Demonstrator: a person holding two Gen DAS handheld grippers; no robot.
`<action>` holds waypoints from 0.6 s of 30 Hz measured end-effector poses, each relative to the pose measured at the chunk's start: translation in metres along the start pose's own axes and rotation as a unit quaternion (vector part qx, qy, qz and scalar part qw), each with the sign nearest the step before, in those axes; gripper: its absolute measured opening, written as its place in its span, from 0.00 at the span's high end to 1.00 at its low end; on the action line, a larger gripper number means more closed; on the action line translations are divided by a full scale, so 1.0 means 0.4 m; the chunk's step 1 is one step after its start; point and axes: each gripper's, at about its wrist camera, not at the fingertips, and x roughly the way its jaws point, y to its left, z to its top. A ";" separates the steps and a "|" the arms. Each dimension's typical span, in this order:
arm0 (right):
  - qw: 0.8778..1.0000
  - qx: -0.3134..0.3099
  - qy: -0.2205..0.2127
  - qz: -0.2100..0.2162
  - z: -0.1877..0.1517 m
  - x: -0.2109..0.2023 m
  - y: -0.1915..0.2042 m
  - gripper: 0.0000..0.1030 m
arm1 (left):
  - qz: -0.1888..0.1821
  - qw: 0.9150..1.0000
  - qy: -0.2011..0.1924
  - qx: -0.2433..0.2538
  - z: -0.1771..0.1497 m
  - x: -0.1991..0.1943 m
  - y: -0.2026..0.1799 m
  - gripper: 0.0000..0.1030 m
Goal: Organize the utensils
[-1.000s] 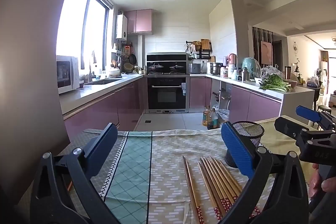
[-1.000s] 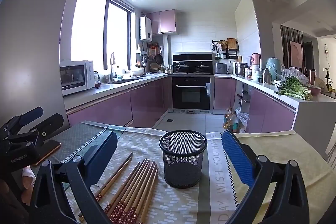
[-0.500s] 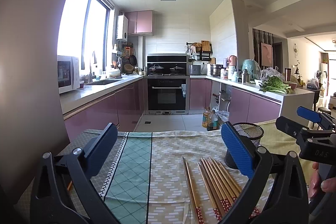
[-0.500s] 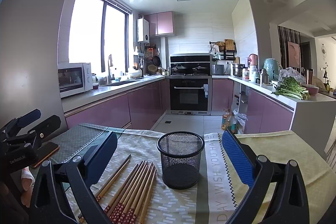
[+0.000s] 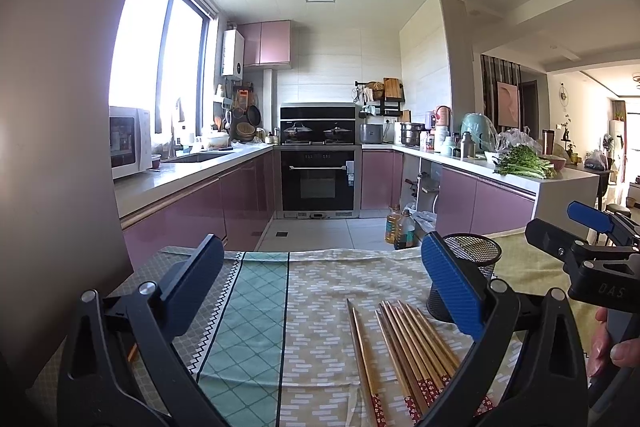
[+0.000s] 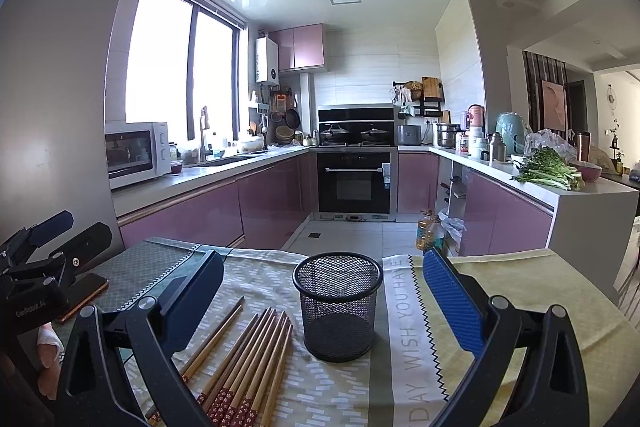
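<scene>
While both tongs hover above the desk (image 6: 500,307) with nothing between their blue pads, the task's things lie untouched: a row of slim brown wooden chopsticks with red patterned ends (image 6: 256,359) flat on the patterned cloth, just to the left of the upright black wire-mesh cup (image 6: 337,307). One chopstick lies slightly apart on the far left of the bunch.

The left tongs (image 5: 320,291) are spread wide and empty; the right tongs (image 6: 320,291) likewise stand released, framing the cup.

The chopsticks look light, stiff and smooth, so they will likely roll or slide sideways when pinched, and lying flush on cloth they leave little room beneath. Taking hold near the middle, across the shaft, should keep one balanced; a grip near the tip would let it swing. The mesh cup seems light too and may tip if knocked.
</scene>
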 end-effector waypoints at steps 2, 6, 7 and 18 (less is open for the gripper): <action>1.000 0.001 0.000 -0.001 0.000 0.000 0.000 0.06 | 0.001 1.000 0.000 0.000 0.000 0.000 -0.001 0.05; 1.000 0.002 -0.002 -0.004 -0.001 -0.003 -0.003 0.06 | 0.000 1.000 0.002 -0.001 -0.005 0.003 -0.002 0.05; 1.000 0.003 -0.002 -0.006 0.000 -0.003 -0.002 0.06 | 0.000 1.000 0.002 -0.001 -0.005 0.003 -0.002 0.05; 1.000 0.004 -0.004 -0.010 0.002 -0.005 -0.002 0.06 | 0.001 1.000 0.001 -0.001 -0.006 0.003 -0.004 0.05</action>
